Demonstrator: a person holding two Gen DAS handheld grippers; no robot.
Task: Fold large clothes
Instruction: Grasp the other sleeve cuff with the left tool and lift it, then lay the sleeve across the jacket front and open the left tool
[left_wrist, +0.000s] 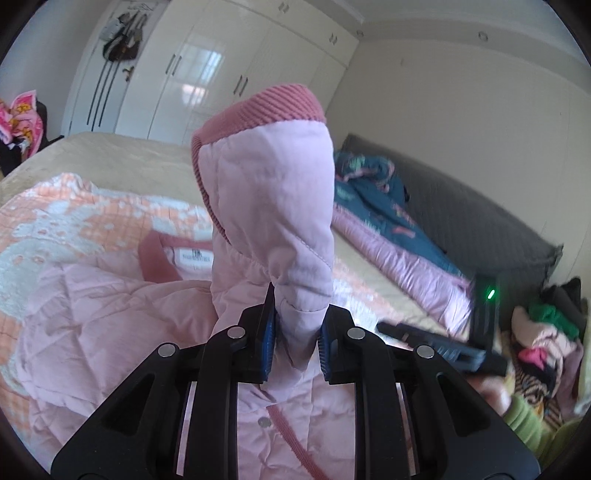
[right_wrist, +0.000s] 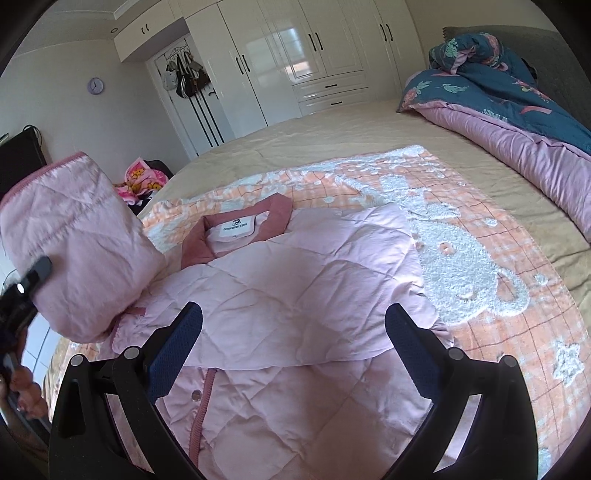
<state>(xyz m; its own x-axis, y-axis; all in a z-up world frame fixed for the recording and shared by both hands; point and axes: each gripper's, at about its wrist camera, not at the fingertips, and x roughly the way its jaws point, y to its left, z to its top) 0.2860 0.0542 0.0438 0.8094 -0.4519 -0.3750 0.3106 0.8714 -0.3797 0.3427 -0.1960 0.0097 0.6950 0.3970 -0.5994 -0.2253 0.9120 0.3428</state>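
A pale pink quilted jacket (right_wrist: 295, 280) with a dusty-rose collar lies on an orange and white blanket (right_wrist: 480, 258) on the bed. One sleeve is folded across its chest. My left gripper (left_wrist: 297, 328) is shut on the other sleeve (left_wrist: 273, 206), which stands up in front of the left wrist camera with its ribbed rose cuff on top. The same lifted sleeve (right_wrist: 77, 251) shows at the left of the right wrist view. My right gripper (right_wrist: 293, 343) is open above the jacket's lower front, with nothing between its fingers.
A teal and pink quilt (right_wrist: 517, 110) lies bunched along the headboard side of the bed. White wardrobes (right_wrist: 314, 55) stand behind. A heap of clothes (left_wrist: 546, 347) sits at the right in the left wrist view, near the other gripper (left_wrist: 443, 347).
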